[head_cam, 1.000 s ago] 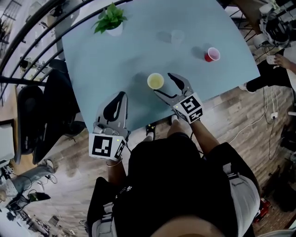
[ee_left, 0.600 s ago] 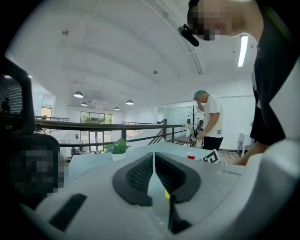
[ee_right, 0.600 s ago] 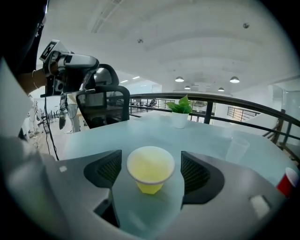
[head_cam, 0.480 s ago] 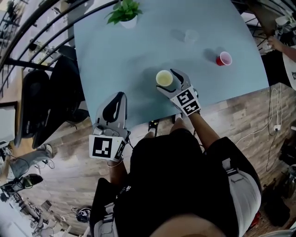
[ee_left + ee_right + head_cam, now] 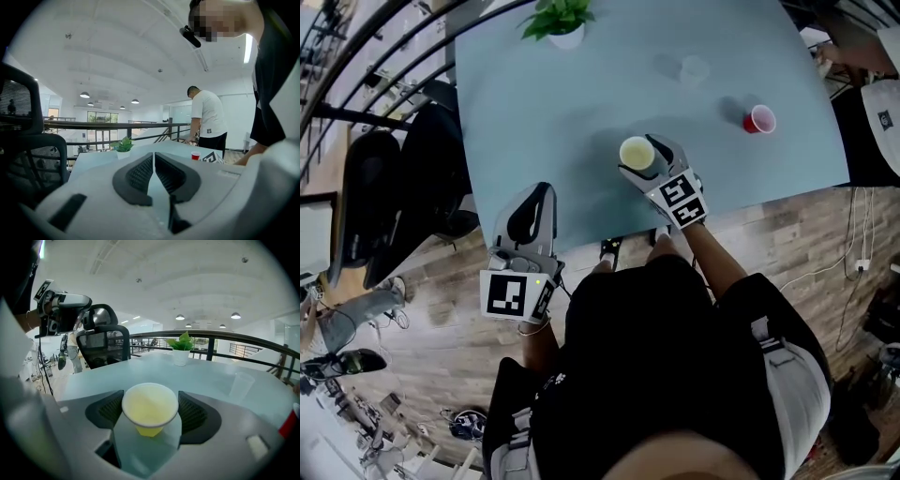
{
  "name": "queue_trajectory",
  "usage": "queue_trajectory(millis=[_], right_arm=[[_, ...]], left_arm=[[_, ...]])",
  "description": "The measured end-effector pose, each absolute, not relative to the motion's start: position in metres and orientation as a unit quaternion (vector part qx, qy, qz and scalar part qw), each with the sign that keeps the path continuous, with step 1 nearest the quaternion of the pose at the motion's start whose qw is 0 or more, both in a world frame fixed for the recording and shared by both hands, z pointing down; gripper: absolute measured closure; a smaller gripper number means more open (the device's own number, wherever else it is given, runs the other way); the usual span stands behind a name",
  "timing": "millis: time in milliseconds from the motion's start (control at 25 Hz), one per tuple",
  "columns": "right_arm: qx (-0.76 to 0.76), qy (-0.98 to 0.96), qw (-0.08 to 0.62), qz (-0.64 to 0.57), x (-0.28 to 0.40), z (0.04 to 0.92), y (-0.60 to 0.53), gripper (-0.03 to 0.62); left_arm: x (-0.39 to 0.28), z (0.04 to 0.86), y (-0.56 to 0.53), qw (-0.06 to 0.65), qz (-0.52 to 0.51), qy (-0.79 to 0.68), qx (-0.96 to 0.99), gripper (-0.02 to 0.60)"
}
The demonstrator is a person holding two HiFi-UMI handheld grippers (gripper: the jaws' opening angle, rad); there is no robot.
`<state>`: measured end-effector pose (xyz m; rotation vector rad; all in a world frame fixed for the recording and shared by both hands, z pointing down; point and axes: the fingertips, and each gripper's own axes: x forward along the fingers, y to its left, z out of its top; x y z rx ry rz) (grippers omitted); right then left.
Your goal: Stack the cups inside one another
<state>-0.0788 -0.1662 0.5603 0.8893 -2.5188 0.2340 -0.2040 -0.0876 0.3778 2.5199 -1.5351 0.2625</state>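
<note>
A yellow cup (image 5: 637, 152) stands upright near the front edge of the pale blue table (image 5: 553, 112). My right gripper (image 5: 643, 157) has its jaws on either side of the yellow cup (image 5: 150, 408) and they are closing; the pads sit right at the rim without clearly pressing it. A clear cup (image 5: 694, 70) stands farther back and a red cup (image 5: 759, 119) to the right. My left gripper (image 5: 540, 193) hangs shut and empty over the table's front edge, left of the cups. In the left gripper view its pads (image 5: 140, 176) meet at the tips.
A potted plant (image 5: 561, 21) stands at the table's far edge. Black office chairs (image 5: 394, 206) stand left of the table beside a railing. Another person (image 5: 208, 117) stands at the table's far right corner. Cables lie on the wooden floor at the right.
My right gripper has moved left and forward from beside the yellow cup, so that the cup now stands between its jaws. The left gripper has hardly moved.
</note>
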Motion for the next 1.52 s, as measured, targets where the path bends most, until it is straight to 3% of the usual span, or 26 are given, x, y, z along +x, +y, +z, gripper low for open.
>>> queue_trajectory(millis=[1040,1520], right_arm=[[0.51,-0.847,0.137,0.062,0.14,0.463,-0.236,0.233],[0.559,-0.817,0.132,0.045,0.229,0.452,-0.27,0.233]], left_arm=[[-0.068,0.37,-0.166,0.077,0.061,-0.426,0.9,0.572],[-0.033,0.369,-0.184,0.072,0.071,-0.44,0.892,0.572]])
